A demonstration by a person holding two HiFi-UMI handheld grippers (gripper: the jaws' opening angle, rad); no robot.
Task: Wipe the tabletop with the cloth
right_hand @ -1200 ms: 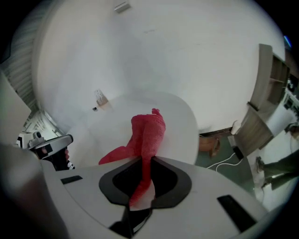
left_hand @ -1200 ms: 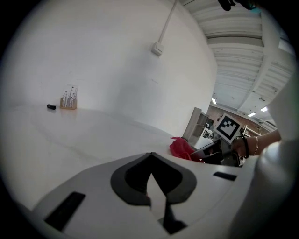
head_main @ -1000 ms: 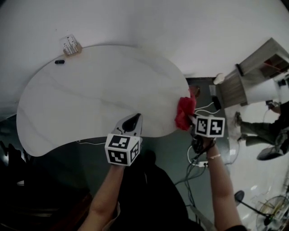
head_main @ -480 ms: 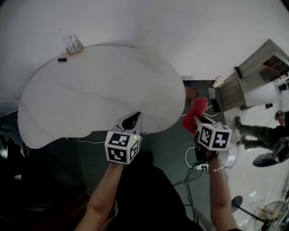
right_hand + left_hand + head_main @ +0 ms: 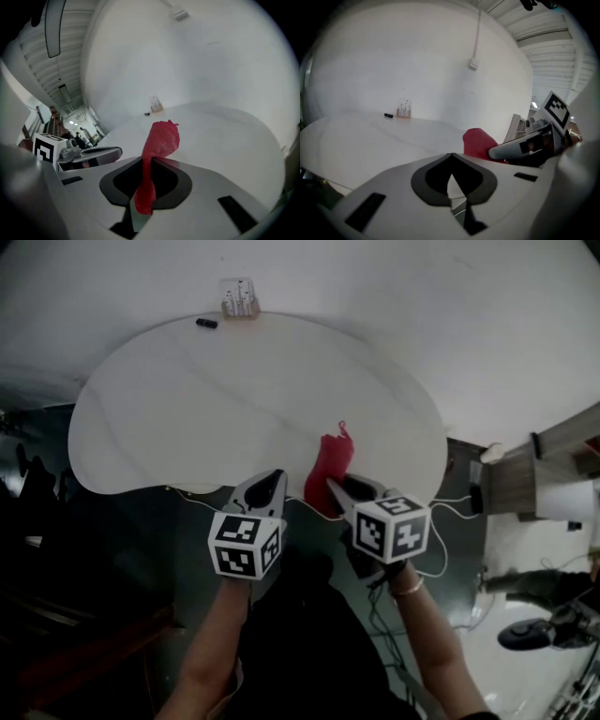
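Observation:
The white kidney-shaped tabletop (image 5: pixel 187 418) spreads out ahead of me. A red cloth (image 5: pixel 328 468) stands bunched over its near edge, with my right gripper (image 5: pixel 337 489) shut on the cloth's lower end. In the right gripper view the cloth (image 5: pixel 162 137) rises from the closed jaws of that gripper (image 5: pixel 149 161) above the tabletop (image 5: pixel 225 136). My left gripper (image 5: pixel 271 486) hangs just left of it at the table's near edge, shut and holding nothing. The left gripper view shows its tips (image 5: pixel 451 157) closed, with the cloth (image 5: pixel 480 142) and the right gripper (image 5: pixel 525 145) beside it.
A small holder (image 5: pixel 239 298) and a short black item (image 5: pixel 206 323) sit at the table's far edge by the wall. A wooden cabinet (image 5: pixel 525 474) stands to the right, and white cables (image 5: pixel 450 545) trail over the dark floor under the right arm.
The right gripper carried the red cloth off the table's right edge, then leftward to the near edge beside the left gripper. The head view turned right. The left gripper stayed shut.

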